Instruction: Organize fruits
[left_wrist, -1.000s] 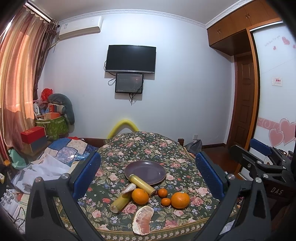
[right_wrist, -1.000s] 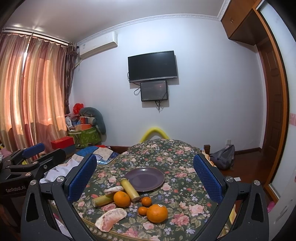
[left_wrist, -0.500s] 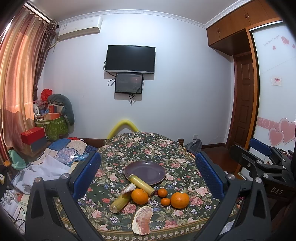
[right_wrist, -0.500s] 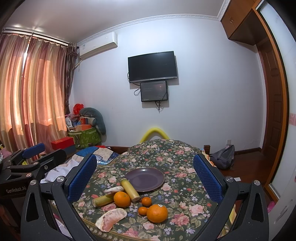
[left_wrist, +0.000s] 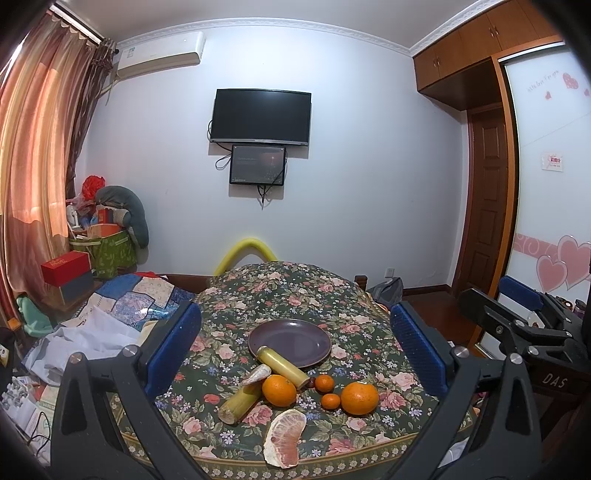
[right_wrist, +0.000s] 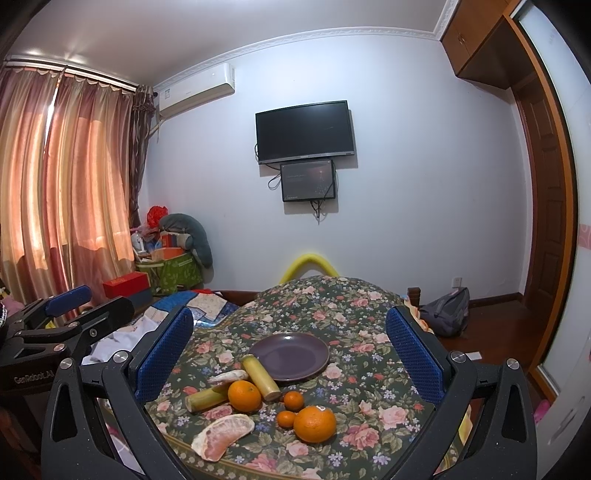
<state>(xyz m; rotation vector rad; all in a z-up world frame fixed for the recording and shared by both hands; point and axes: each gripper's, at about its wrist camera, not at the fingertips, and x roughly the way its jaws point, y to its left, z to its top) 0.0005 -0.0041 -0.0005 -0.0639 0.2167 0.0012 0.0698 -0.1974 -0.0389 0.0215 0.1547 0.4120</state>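
Purple and bare, the round ceramic plate (left_wrist: 289, 338) sits at mid-frame on the floral-cloth surface (left_wrist: 280, 291), with every fruit outside its well. Against the views from a second ago, nothing has shifted: fruit, plate and both tools hold the same places, so the sorting has not begun.

The left gripper (left_wrist: 295, 350) frames the scene with its blue-padded fingers (left_wrist: 173, 343) spread wide and holding nothing. The right gripper (right_wrist: 288, 354) is the same, fingers (right_wrist: 413, 354) fully apart and empty, and it also shows at the right edge of the left view.

Below the plate, toward the bottom centre of the frame, lie:
- a yellow sugarcane stick (left_wrist: 282, 365) whose upper end leans on the plate rim
- a second cane piece (left_wrist: 240, 400), lower left of it
- a mid-sized orange (left_wrist: 279, 390) touching both canes
- two small tangerines (left_wrist: 325, 383) close together
- a large orange (left_wrist: 359, 398) just right of them
- a peeled pink pomelo segment (left_wrist: 284, 437) nearest the edge

I judge this a pause before the first reach. The round fruit may roll on the soft cloth if nudged.
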